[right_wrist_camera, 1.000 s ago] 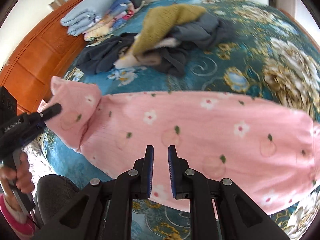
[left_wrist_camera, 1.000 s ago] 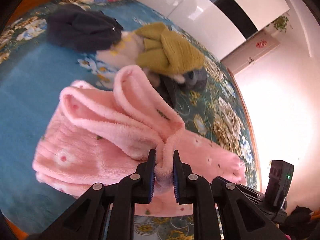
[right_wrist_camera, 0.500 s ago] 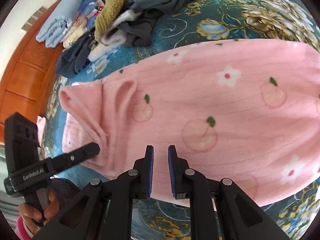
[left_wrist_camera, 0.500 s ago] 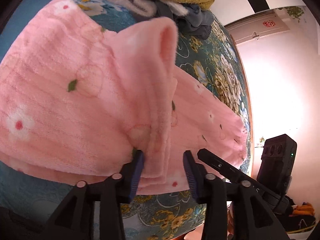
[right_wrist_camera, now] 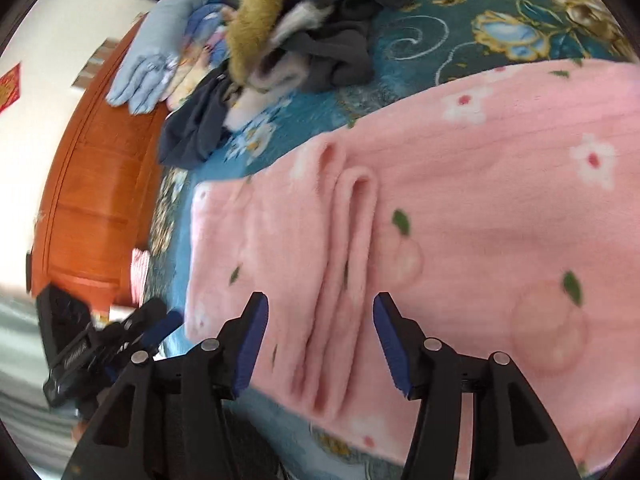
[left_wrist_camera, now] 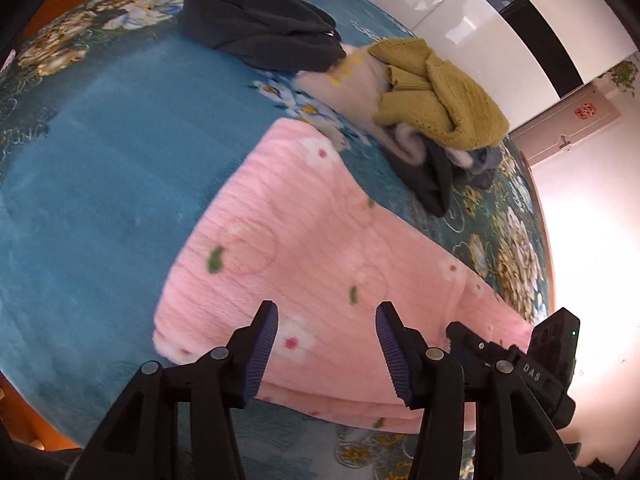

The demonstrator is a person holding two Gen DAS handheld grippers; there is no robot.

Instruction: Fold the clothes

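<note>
A pink fleece garment (left_wrist_camera: 304, 248) with flower and peach prints lies spread on the blue floral bed, its left end folded over onto itself. My left gripper (left_wrist_camera: 326, 340) is open and empty just above its near edge. In the right wrist view the garment (right_wrist_camera: 460, 220) shows raised folds near its left end. My right gripper (right_wrist_camera: 320, 340) is open and empty above those folds. The left gripper also shows in the right wrist view (right_wrist_camera: 156, 326) at the lower left, and the right gripper's body shows in the left wrist view (left_wrist_camera: 516, 364) at the lower right.
A heap of unfolded clothes lies beyond the pink garment: a mustard knit sweater (left_wrist_camera: 436, 108), a dark garment (left_wrist_camera: 256, 32), grey and white pieces. A stack of folded clothes (right_wrist_camera: 160, 68) rests by the orange wooden headboard (right_wrist_camera: 92, 184). The bedspread (left_wrist_camera: 100, 152) is blue and floral.
My left gripper let go of the pink fabric and opened wide; the folded end now lies flat. My right gripper went from shut to open and moved over the folds.
</note>
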